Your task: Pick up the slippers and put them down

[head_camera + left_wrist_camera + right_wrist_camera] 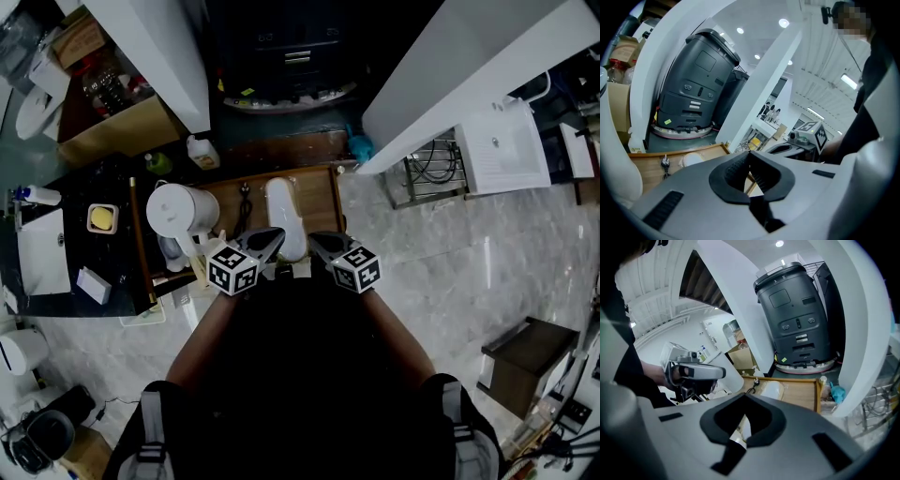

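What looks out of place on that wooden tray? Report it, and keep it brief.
One thing stands out. A loose black plug lies unplugged with its cable on the wooden tray, right beside the white slipper. A power lead seems odd next to footwear. Nothing looks spilled or broken.

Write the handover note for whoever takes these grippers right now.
Left gripper: jaws shut. Only a pale sliver shows in the gap behind them, and no grip is clear.
Right gripper: jaws shut. A white scrap shows below them, and I cannot tell whether it is pinched.
Things: a long white slipper lies on the low wooden tray, just ahead of both grippers and beside the white kettle.
Done: no lift is confirmed.
Left: pick that slipper up, then put it down.
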The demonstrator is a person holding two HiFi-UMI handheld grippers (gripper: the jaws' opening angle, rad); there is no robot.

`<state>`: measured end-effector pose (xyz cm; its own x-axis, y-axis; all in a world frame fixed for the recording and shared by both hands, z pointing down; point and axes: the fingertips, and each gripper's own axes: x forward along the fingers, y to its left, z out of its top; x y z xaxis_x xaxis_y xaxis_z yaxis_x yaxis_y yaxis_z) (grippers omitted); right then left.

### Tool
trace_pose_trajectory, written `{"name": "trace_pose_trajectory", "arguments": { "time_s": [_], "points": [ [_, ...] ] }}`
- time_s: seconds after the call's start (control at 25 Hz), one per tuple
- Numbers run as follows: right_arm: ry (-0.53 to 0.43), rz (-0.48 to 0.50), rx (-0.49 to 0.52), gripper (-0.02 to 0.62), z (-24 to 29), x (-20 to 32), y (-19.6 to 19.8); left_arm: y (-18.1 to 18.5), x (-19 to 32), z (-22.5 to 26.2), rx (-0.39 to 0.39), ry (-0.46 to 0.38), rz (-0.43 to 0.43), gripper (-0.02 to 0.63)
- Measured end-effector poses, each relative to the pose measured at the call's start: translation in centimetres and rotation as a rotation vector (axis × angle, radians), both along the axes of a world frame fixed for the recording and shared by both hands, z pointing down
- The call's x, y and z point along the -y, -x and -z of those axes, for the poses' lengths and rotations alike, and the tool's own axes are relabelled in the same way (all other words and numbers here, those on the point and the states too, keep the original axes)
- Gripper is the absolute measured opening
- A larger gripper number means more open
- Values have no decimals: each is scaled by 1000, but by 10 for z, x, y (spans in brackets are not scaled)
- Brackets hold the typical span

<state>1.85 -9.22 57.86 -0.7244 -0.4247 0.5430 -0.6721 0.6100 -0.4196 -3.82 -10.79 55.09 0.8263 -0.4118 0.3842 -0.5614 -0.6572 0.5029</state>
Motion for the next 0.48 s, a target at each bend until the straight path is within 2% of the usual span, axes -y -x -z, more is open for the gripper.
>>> {"name": "trace_pose_trajectory", "arguments": {
  "time_s": [0.32,0.48],
  "points": [
    [-65,25,52,8,33,-3,13,-8,-11,22,-18,-19,-57,12],
    [-116,60,30,8,46,-9,19,-6,-11,35,-70,-12,-32,12]
  ]
}}
